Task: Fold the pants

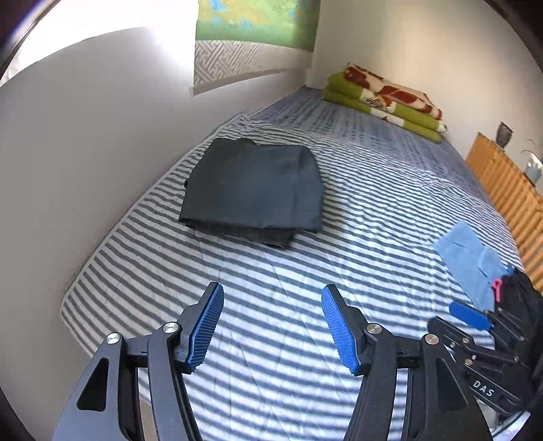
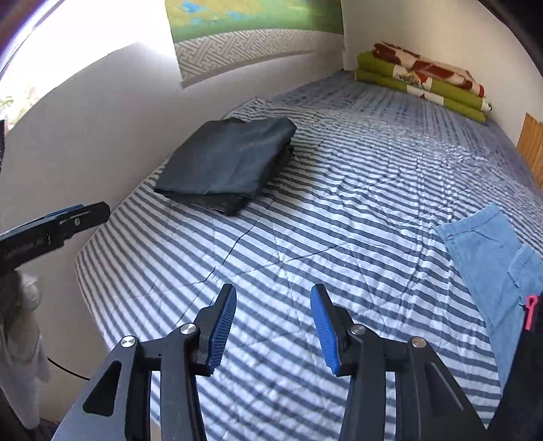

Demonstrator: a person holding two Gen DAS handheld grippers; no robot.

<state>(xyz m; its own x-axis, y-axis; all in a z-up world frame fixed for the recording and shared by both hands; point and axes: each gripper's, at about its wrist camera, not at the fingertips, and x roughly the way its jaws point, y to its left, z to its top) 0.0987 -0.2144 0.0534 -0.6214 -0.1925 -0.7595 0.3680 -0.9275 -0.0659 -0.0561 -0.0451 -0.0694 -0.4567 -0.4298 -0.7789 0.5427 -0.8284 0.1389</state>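
From my left claw (image 1: 273,325) I see both blue-padded fingers spread wide with nothing between them, hanging above the striped bed cover (image 1: 339,210); my right claw (image 2: 273,327) is likewise gaping and empty over the same stripes; the dark pants (image 1: 253,188) lie folded into a compact, roughly square bundle on the bed, well ahead of both claws and close to the white wall (image 1: 85,135) on the left side of the mattress; a lower layer of the bundle sticks out a little at its near edge; in the right wrist view the same pants (image 2: 225,163) sit ahead and to the left, apart from either claw; a light blue denim garment (image 2: 488,257) lies on the bed at my right, near the edge, and in the left wrist view it shows just beyond the right claw's black body; a small pink piece (image 2: 529,312) shows against something black at the denim's near end, though I cannot tell what it is; a folded green blanket with red and cream patterning (image 1: 387,101) rests in the far corner of the bed against the wall; a wooden slatted panel (image 1: 502,190) runs along the right side; a green and yellow wall hanging (image 1: 254,20) is above the bed.
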